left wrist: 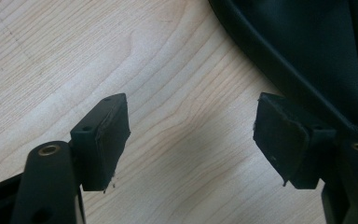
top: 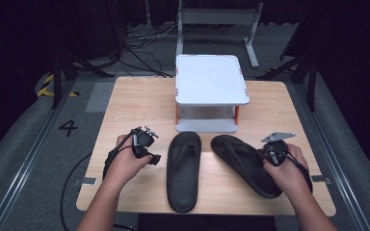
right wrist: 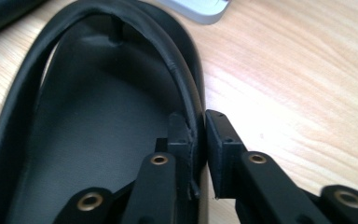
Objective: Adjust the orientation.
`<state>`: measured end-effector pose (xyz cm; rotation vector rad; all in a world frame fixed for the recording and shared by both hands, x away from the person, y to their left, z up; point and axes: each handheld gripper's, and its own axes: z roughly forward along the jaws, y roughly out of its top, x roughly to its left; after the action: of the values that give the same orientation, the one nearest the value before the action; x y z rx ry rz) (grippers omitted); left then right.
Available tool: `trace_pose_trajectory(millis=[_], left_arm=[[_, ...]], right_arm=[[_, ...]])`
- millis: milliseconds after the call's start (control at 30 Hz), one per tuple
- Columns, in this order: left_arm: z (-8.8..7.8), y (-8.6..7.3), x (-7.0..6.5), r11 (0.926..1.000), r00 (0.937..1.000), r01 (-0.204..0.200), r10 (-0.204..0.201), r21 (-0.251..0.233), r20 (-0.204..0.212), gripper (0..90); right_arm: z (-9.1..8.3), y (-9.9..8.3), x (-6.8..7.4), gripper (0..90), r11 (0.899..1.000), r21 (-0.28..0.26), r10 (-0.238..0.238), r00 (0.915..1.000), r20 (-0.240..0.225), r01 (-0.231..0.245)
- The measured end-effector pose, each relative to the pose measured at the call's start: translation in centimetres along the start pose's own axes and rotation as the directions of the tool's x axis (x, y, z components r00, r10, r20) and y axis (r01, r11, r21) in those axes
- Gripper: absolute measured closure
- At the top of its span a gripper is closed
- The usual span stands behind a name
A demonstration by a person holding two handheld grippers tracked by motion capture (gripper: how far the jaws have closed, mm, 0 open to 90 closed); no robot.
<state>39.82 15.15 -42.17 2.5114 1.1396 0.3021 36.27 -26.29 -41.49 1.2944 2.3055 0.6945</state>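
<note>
Two black flip-flops lie side by side on the wooden table (top: 135, 101). The left flip-flop (top: 183, 168) points straight away from me; its edge (left wrist: 307, 46) fills the upper right of the left gripper view. My left gripper (top: 153, 159) (left wrist: 193, 112) hovers just left of it, jaws open over bare wood. The right flip-flop (top: 243, 161) lies angled, toe toward the middle. My right gripper (top: 265, 154) (right wrist: 198, 126) is shut on its strap (right wrist: 168, 42), one pad inside the strap and one outside, above the footbed (right wrist: 88, 130).
A white two-level stand (top: 211, 79) with orange posts sits at the table's far middle, just beyond the flip-flops' toes; its corner (right wrist: 200, 9) shows in the right gripper view. Bare wood lies at both sides. Cables and frame legs are on the floor behind.
</note>
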Motion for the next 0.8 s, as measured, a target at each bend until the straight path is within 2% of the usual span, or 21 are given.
trace_pose_trajectory(millis=[33,67,100,200,233,267,333,367,400,433,467,500,567,600,633,667,700,733,767,800], left_arm=[[0.0,0.0,0.0,1.0,1.0,0.0,0.0,0.0,0.0,27.6],[0.0,0.0,0.0,1.0,1.0,0.006,-0.006,0.002,0.004,27.6],[0.0,-0.1,0.0,1.0,1.0,0.007,-0.007,0.004,0.003,27.6],[0.0,-0.1,0.1,1.0,1.0,0.006,-0.006,0.007,0.004,27.5],[0.0,-0.1,0.1,1.0,1.0,0.006,-0.006,0.007,0.004,27.7],[0.0,-0.2,0.1,0.9999,1.0,0.006,-0.006,0.01,0.006,27.7],[0.1,-0.2,0.0,0.9999,0.9999,0.005,-0.005,0.013,0.01,28.0],[0.1,-0.2,0.0,0.9998,0.9999,-0.002,0.002,0.017,0.014,28.9],[0.1,-0.3,-0.1,0.9995,0.9997,-0.019,0.018,0.027,0.019,31.6],[0.2,-0.3,-0.2,0.9984,0.999,-0.037,0.036,0.042,0.028,34.9],[0.3,-0.3,-0.3,0.998,0.9986,-0.036,0.034,0.052,0.041,36.6],[0.4,-0.3,-0.5,0.9962,0.9977,-0.052,0.049,0.07,0.046,40.0],[0.7,-0.2,-0.8,0.9936,0.996,-0.07,0.064,0.089,0.062,44.3],[0.7,-0.2,-1.0,0.9935,0.996,-0.067,0.062,0.092,0.065,45.0],[0.7,-0.2,-1.0,0.9935,0.996,-0.067,0.062,0.092,0.065,46.5],[0.7,-0.2,-1.0,0.9936,0.9957,-0.067,0.061,0.092,0.07,46.5],[0.7,-0.2,-1.0,0.9934,0.9957,-0.065,0.058,0.095,0.073,47.4],[0.7,-0.3,-0.9,0.9915,0.9945,-0.069,0.06,0.11,0.086,49.9],[0.8,-0.3,-1.0,0.9908,0.9946,-0.063,0.052,0.119,0.089,50.4],[0.8,-0.3,-1.0,0.9908,0.9946,-0.063,0.052,0.119,0.089,51.0]], right_arm=[[0.0,0.0,0.0,80.5,1.0,0.0,0.0,1.0,0.0,0.0],[0.3,-0.1,0.4,79.7,1.0,0.01,0.004,0.9999,0.015,-0.004],[0.6,-0.1,1.0,77.6,0.999,0.033,0.01,0.9999,0.011,-0.01],[0.9,-0.1,1.7,65.1,0.997,0.03,0.073,0.9947,-0.072,-0.071],[0.9,-0.1,1.7,65.1,0.997,0.03,0.073,0.9947,-0.072,-0.071],[0.5,0.0,1.6,55.3,0.996,0.016,0.092,0.9879,-0.124,-0.091],[-0.2,0.1,1.1,51.1,0.989,-0.012,0.141,0.971,-0.193,-0.147],[-0.6,0.1,0.6,52.0,0.987,-0.029,0.15,0.9664,-0.209,-0.16],[-1.0,0.0,0.0,54.8,0.986,-0.036,0.151,0.9682,-0.2,-0.161],[-1.3,-0.1,-0.6,58.1,0.988,-0.035,0.14,0.9767,-0.163,-0.148],[-1.4,-0.3,-1.2,62.1,0.993,-0.027,0.113,0.9878,-0.106,-0.117],[-1.4,-0.5,-1.6,66.2,0.994,-0.01,0.104,0.9911,-0.083,-0.105],[-0.5,-1.1,-2.4,72.6,0.995,0.072,0.069,0.9976,-0.01,-0.068],[0.3,-1.5,-2.5,75.0,0.988,0.147,0.054,0.9985,0.003,-0.054],[0.3,-1.5,-2.5,75.0,0.988,0.147,0.054,0.9985,0.003,-0.054],[0.9,-1.7,-2.3,76.3,0.98,0.192,0.058,0.9982,-0.011,-0.055],[1.3,-1.8,-2.2,77.9,0.973,0.224,0.059,0.9977,-0.035,-0.049],[1.8,-1.9,-1.5,79.4,0.966,0.254,0.063,0.9941,-0.088,-0.038],[1.9,-1.8,-1.2,83.1,0.967,0.253,0.071,0.9895,-0.126,-0.038],[1.9,-1.8,-1.2,83.1,0.967,0.253,0.071,0.9895,-0.126,-0.038]])
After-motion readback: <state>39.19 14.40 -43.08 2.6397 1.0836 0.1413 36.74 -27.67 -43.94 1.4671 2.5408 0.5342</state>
